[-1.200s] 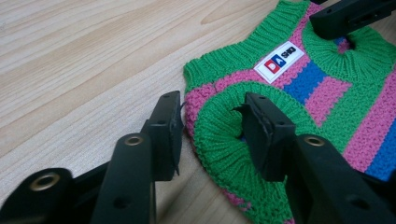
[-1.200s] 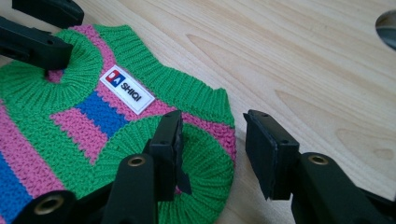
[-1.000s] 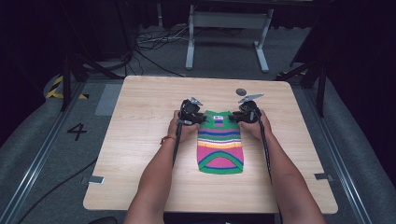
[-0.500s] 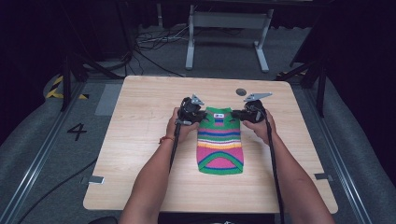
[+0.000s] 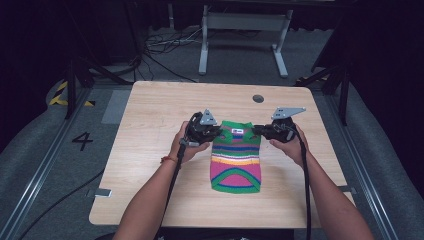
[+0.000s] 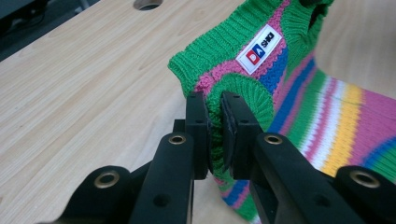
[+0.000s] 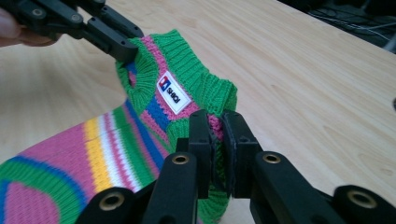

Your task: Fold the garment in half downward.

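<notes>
— While the striped sweater (image 5: 236, 157) is lying on the table (image 5: 150, 115), what is gripping it?

— The left gripper (image 5: 216, 131) and right gripper (image 5: 258, 131) are each pinching a shoulder, fingers (image 6: 233, 135) clamped tight on the knit.

Sweater (image 5: 236, 159) sits mid-table (image 5: 150, 120), collar end at 12 o'clock, hem at 6. Left gripper (image 5: 209, 131) at its 10 o'clock corner, right gripper (image 5: 262, 131) at 2 o'clock, each on a shoulder. Table hole (image 5: 258, 98) beyond the collar at 1 o'clock.
</notes>
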{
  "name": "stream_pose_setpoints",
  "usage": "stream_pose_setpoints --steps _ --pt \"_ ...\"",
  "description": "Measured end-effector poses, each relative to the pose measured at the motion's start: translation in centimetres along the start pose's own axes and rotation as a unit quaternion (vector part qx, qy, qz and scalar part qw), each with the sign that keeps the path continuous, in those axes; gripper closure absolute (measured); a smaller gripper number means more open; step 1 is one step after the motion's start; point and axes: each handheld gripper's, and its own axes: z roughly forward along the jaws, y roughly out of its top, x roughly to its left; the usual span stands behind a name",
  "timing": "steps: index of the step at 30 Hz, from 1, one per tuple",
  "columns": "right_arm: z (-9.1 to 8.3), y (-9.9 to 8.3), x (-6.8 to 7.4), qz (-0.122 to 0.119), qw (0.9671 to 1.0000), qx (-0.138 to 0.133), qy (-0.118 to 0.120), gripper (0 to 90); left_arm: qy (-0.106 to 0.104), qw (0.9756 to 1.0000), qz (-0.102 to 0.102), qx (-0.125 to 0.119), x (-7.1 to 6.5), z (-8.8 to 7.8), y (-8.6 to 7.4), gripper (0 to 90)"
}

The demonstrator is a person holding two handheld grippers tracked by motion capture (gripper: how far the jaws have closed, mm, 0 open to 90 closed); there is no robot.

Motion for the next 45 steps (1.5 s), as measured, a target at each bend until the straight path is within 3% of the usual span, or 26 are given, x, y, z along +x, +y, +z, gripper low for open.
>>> stream_pose_setpoints --steps 7,11,23,27,34,36,38,40,43,45 --pt "-1.5 -1.3 2.4 -0.034 0.9987 -0.008 0.036 82.9 -0.012 0.9984 0.053 0.017 -2.3 -1.5 -0.9 80.8" --pt "-2.0 -2.1 3.8 -0.054 0.9974 0.003 0.047 82.4 0.003 0.9964 0.081 0.027 -3.7 -2.4 -1.5 79.5" --pt "-3.3 -3.4 7.4 -0.108 0.9918 0.033 0.060 82.3 -0.010 0.9915 0.124 0.039 -7.1 -4.0 -3.4 79.8" --pt "-3.4 -4.2 8.0 -0.114 0.9899 0.045 0.070 81.6 -0.023 0.9903 0.127 0.051 -7.9 -4.0 -3.7 79.4" --pt "-3.5 -5.9 8.8 -0.113 0.9876 0.062 0.090 80.4 -0.046 0.9848 0.143 0.088 -9.7 -3.6 -5.2 78.9" --pt "-3.4 -6.4 9.1 -0.113 0.9864 0.068 0.099 79.9 -0.048 0.9822 0.154 0.097 -10.1 -3.4 -5.6 78.9" --pt "-3.3 -7.0 9.6 -0.126 0.9850 0.069 0.097 79.9 -0.041 0.9814 0.157 0.102 -10.3 -3.2 -6.0 78.9" --pt "-3.1 -7.5 9.8 -0.127 0.9851 0.067 0.095 79.9 -0.038 0.9817 0.156 0.103 -10.3 -3.1 -6.2 78.4" --pt "-2.6 -8.0 9.7 -0.128 0.9845 0.077 0.092 79.5 -0.038 0.9846 0.140 0.097 -9.8 -2.5 -6.7 77.9" --pt "-2.3 -8.2 9.6 -0.125 0.9848 0.081 0.090 78.9 -0.036 0.9851 0.140 0.093 -9.7 -2.4 -6.7 78.0"
